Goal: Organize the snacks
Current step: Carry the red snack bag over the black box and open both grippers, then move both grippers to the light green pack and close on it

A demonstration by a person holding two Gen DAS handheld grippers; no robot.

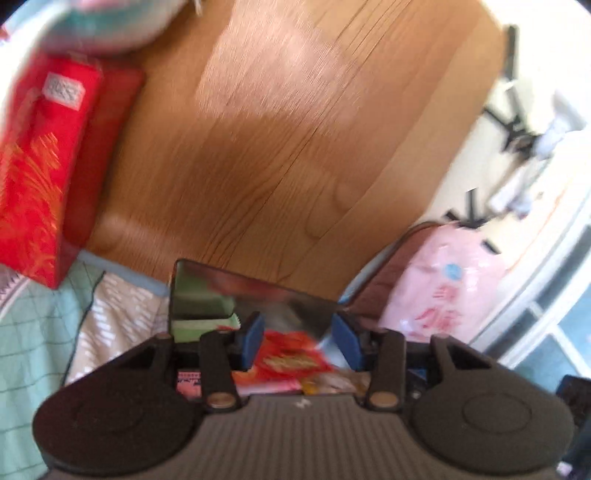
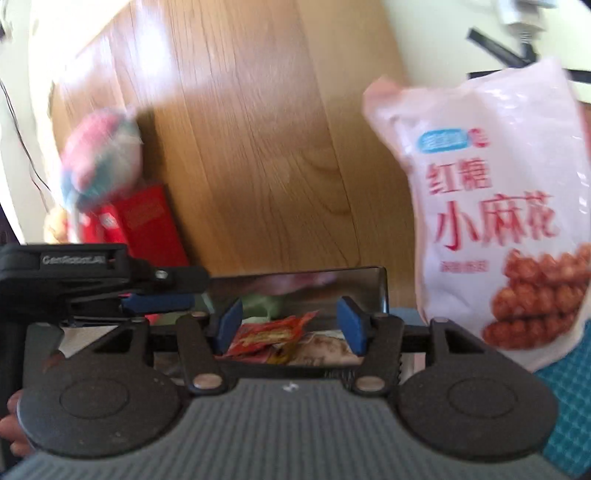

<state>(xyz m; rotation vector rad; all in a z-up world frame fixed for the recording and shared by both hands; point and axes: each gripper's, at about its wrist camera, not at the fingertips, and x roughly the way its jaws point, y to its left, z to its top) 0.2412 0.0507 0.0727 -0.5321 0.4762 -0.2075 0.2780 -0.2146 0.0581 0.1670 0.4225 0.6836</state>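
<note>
A shiny metal box sits by a wooden headboard and holds small snack packets: a red one and green ones. My left gripper hovers open over the box, its blue pads on either side of the red packet, not touching it. My right gripper is open above the same box, over the red packet. The left gripper shows at the left of the right wrist view. A big pink snack bag leans at the right; it also shows in the left wrist view.
A red carton stands at the left against the wooden board, with a round pastel bag above it. The box rests on patterned teal bedding. A window and black stands lie beyond at the right.
</note>
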